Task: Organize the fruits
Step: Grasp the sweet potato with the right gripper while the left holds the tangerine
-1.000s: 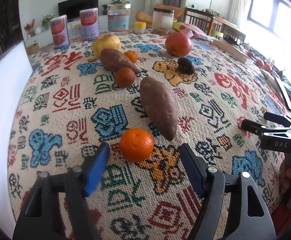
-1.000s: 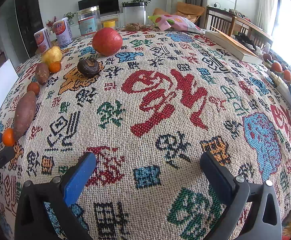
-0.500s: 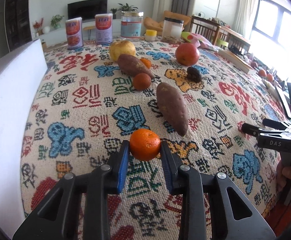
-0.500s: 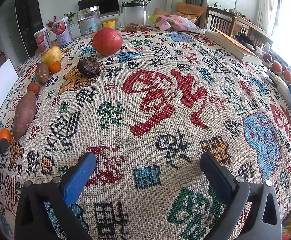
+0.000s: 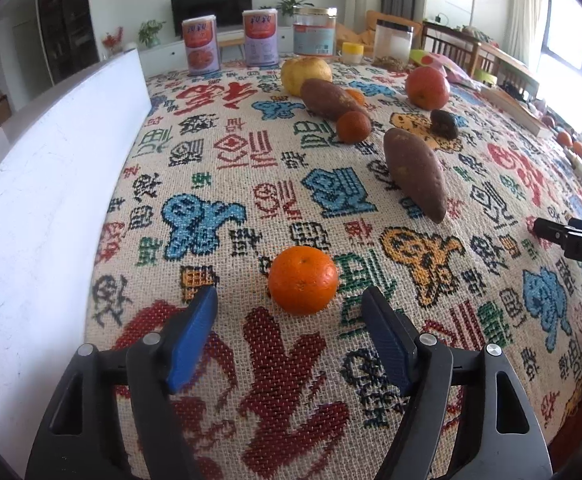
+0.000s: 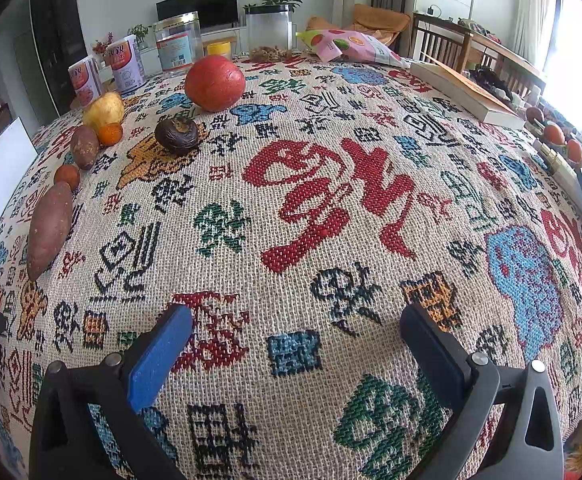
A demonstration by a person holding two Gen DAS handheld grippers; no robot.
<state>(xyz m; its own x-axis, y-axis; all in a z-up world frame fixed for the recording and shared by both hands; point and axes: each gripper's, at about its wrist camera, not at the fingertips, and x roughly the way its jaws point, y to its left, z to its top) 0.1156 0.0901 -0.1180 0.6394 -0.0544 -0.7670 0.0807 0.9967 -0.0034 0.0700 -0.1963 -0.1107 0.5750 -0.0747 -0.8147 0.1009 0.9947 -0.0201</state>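
My right gripper (image 5: 571,236) runs off the left camera's right edge (only its tips show). Behind the far sweet potato (image 5: 329,98), a small orange (image 5: 356,96) sits half hidden.

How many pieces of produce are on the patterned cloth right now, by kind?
Small oranges: 3
Sweet potatoes: 2
Yellow fruit: 1
Big red fruit: 1
Dark brown fruit: 1
Total: 8

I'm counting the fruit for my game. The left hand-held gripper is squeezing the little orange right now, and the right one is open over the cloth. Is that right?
Not quite. In the left wrist view the left hand-held gripper is open, and the little orange sits free on the cloth just ahead of its fingers. The right hand-held gripper is open over the cloth, as you said.
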